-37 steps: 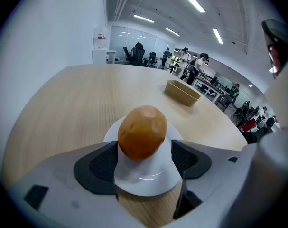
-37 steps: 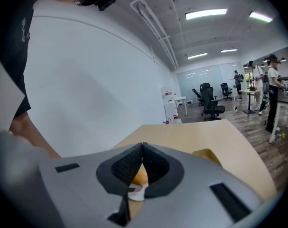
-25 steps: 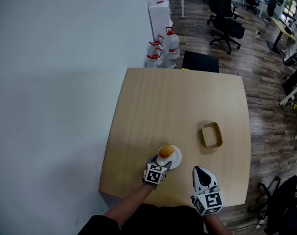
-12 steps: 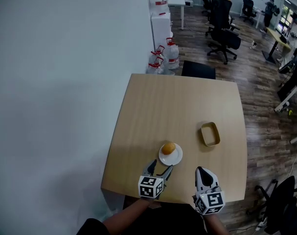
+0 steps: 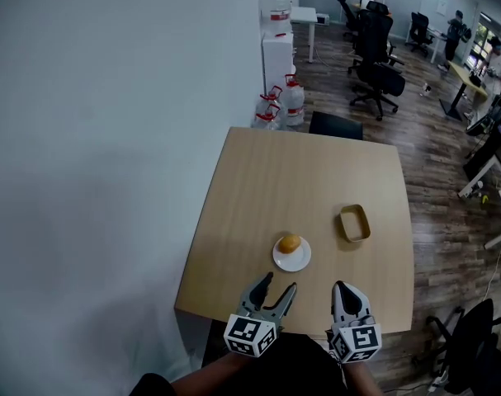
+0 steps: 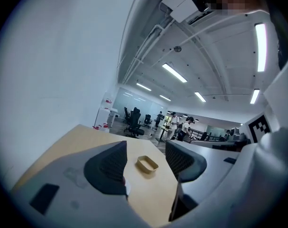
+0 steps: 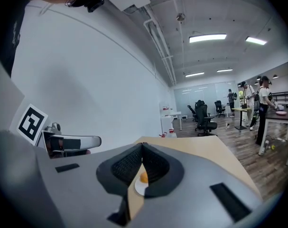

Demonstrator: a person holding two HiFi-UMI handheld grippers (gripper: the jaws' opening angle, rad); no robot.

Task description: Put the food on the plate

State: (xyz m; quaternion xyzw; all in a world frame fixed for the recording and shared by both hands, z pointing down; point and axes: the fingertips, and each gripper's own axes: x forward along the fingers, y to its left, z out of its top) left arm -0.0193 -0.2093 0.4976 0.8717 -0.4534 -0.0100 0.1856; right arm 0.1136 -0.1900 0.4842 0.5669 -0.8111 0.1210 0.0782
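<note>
Bun (image 5: 290, 242) sits on the plate (image 5: 304, 262), tray (image 5: 355, 223) at its 2 o'clock. At the table (image 5: 300, 172) edge, 6 o'clock, the left gripper (image 5: 279, 282) is spread and empty, its jaws just narrowing; the right gripper (image 5: 342, 287) is pressed together. A careless sweep from either could knock the plate.

In the right gripper view the meeting jaws cover most of the round white plate (image 7: 139, 187) and the small orange food ball (image 7: 144, 177); in the left gripper view one jaw hides all but a sliver of that plate.
</note>
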